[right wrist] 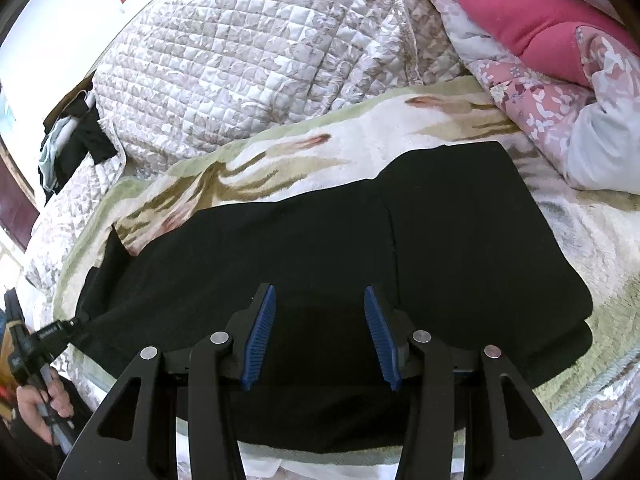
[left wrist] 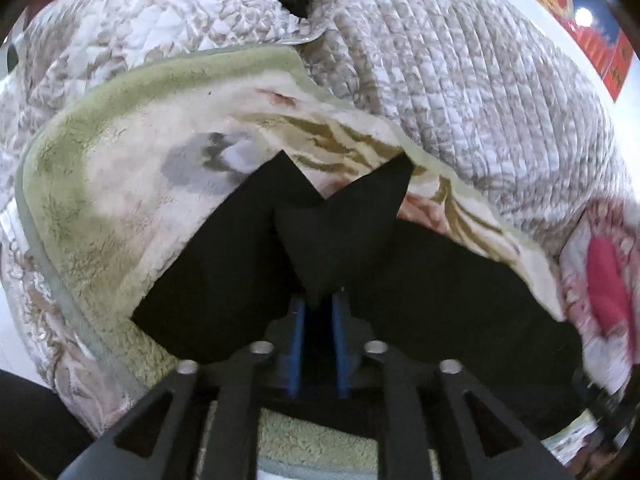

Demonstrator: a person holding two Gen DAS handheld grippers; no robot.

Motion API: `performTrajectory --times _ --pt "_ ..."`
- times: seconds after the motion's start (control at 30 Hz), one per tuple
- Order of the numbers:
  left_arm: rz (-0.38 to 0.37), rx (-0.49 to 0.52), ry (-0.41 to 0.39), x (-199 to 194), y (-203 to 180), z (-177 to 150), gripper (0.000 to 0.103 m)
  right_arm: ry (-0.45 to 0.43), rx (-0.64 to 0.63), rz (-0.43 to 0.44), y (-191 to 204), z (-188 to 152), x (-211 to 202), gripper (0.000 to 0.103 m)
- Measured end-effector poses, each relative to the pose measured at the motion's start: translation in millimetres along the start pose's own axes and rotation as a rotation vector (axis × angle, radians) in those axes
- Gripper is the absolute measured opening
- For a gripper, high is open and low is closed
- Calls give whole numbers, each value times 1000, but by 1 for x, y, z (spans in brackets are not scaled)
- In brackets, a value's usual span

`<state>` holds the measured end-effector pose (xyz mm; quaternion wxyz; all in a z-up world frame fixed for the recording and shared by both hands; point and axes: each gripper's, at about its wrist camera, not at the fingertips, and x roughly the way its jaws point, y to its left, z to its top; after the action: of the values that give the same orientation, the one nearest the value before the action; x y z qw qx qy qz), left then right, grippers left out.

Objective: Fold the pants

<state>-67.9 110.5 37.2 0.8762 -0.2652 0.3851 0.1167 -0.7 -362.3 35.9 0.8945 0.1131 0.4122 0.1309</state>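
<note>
While the left claw (left wrist: 320, 300) is pinching a raised fold of the black pants (right wrist: 460, 240), the right claw (right wrist: 319, 300) is hovering spread apart directly above them on the blanket (right wrist: 280, 160).

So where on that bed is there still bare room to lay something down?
Free: the fleecy floral blanket strip between the black pants and the grey quilted bedspread. Crowded: the corner with the pink flowered quilt.
</note>
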Motion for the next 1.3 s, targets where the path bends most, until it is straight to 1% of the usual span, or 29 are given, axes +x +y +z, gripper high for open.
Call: performTrajectory --times 0.03,0.07,0.1,0.13,0.2,0.27,0.37,0.4,0.47,0.63,0.67,0.8,0.9,0.97,1.03,1.2,1.3 --pt "-17 -13 0 1 2 1 36 -2 3 -2 0 0 -1 47" --pt "-31 -32 1 2 4 2 42 -4 6 -5 -1 -1 -1 47" --pt "-50 -48 7 4 6 2 45 -4 7 -7 -1 -1 -2 47" --pt "-62 -60 21 9 7 3 46 -4 8 -8 -1 -1 -2 47" --pt "-55 -64 28 14 8 7 46 -3 4 -4 -1 -1 -2 47" --pt "-73 -47 38 23 5 15 46 0 -4 0 0 -1 -2 47" --pt "-111 -57 58 35 0 26 45 -3 -14 2 2 -2 -3 47" --pt "-104 -52 56 37 -1 29 43 -5 -15 -1 3 -2 -4 47" --pt "-61 -23 30 35 -7 32 4 -14 -9 -14 1 -3 -7 47" --pt "78 28 -132 -9 -9 24 4 -68 77 -42 -12 -13 -26 47" --pt "95 33 -149 -16 -7 21 5 -76 100 -44 -16 -17 -30 47" --pt "137 40 -99 -11 0 10 5 -70 217 -45 -30 -33 -38 47" --pt "147 20 -59 -4 6 6 5 -63 269 -56 -39 -37 -38 47" --pt "140 15 -61 -3 6 8 5 -66 296 -72 -44 -37 -39 47" --pt "130 15 -71 -5 6 10 6 -80 325 -66 -49 -37 -42 47" --pt "118 4 -52 -1 8 10 6 -93 365 -62 -55 -30 -39 47" --pt "114 8 -58 -1 6 10 6 -134 378 -59 -56 -25 -44 47"
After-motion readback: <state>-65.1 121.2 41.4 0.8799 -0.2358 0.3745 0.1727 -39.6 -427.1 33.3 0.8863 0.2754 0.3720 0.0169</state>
